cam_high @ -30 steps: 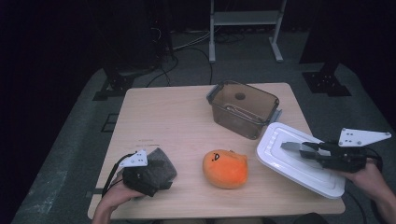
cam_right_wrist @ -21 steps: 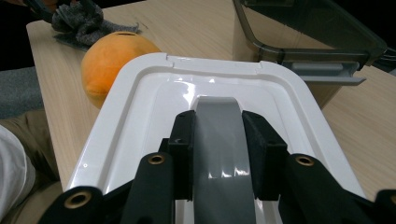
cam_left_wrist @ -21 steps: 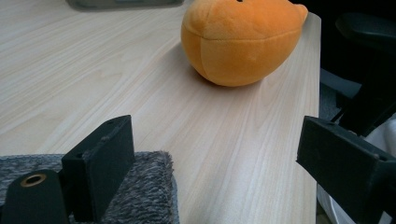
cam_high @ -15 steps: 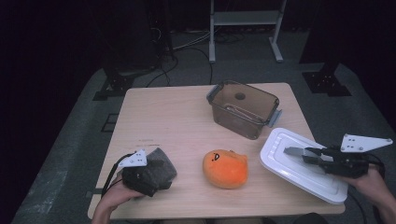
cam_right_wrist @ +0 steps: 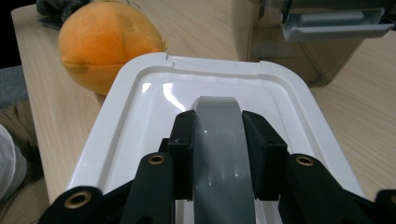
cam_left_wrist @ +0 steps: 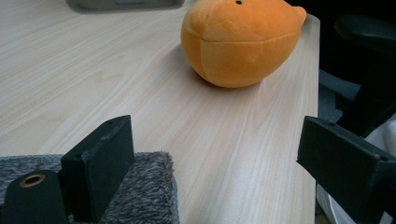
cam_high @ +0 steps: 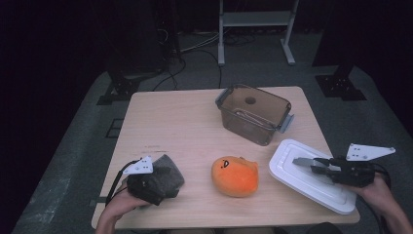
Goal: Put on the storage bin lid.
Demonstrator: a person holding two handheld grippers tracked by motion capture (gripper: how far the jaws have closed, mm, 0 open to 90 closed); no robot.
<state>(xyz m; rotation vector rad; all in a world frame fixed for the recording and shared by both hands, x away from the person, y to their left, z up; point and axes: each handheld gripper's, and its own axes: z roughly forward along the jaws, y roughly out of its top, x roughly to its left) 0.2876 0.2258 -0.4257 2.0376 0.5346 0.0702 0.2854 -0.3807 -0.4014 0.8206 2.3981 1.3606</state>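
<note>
Dark floor and stand legs ring our pale wooden table (cam_high: 180, 122). Near its right front corner lies the white lid (cam_high: 292, 170), and our right gripper (cam_right_wrist: 219, 154) pinches the lid's grey handle (cam_right_wrist: 219, 140) between both jaws. Just left of the lid sits the orange plush (cam_high: 235, 175); behind it stands the clear brown box (cam_high: 253, 113). At the left front, our left gripper (cam_left_wrist: 215, 154) rests on a grey cloth (cam_left_wrist: 140, 186), jaws spread wide.
</note>
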